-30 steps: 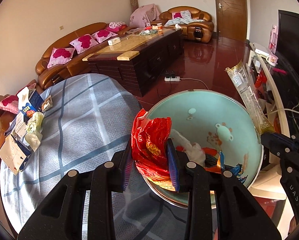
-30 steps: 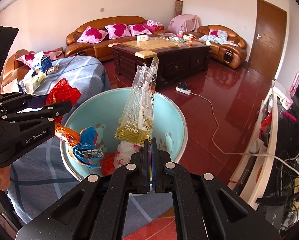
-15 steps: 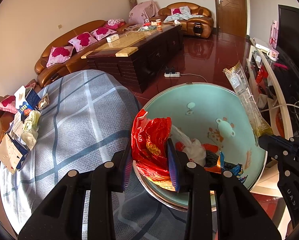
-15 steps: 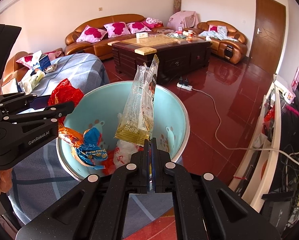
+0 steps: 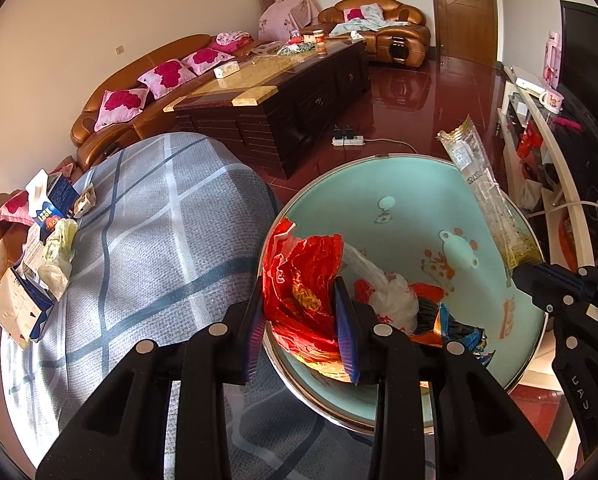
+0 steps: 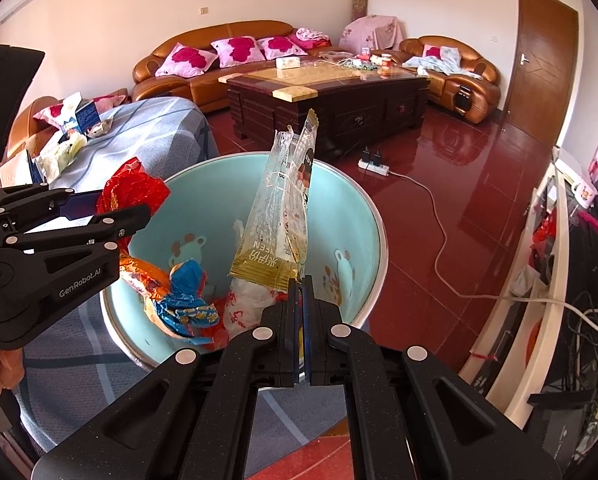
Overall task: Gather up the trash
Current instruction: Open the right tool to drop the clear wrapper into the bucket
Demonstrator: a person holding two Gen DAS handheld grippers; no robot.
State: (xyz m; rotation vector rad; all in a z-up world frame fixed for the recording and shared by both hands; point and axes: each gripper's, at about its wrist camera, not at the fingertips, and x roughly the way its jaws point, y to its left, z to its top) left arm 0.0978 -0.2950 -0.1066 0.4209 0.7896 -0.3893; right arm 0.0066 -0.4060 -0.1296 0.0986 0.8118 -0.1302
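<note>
A pale blue trash bin stands beside a table with a grey checked cloth. It holds a white plastic bag and crumpled blue and orange wrappers. My left gripper is shut on a crumpled red wrapper, held over the bin's near rim; it also shows in the right wrist view. My right gripper is shut on a clear and gold wrapper, upright above the bin; it also shows in the left wrist view.
Boxes and crumpled bags lie at the far left of the clothed table. A dark coffee table and brown sofas stand behind. A power strip with a cable lies on the red floor. A white shelf is at right.
Both grippers have drawn slightly closer over the bin, still holding their wrappers. The grips have not changed.
</note>
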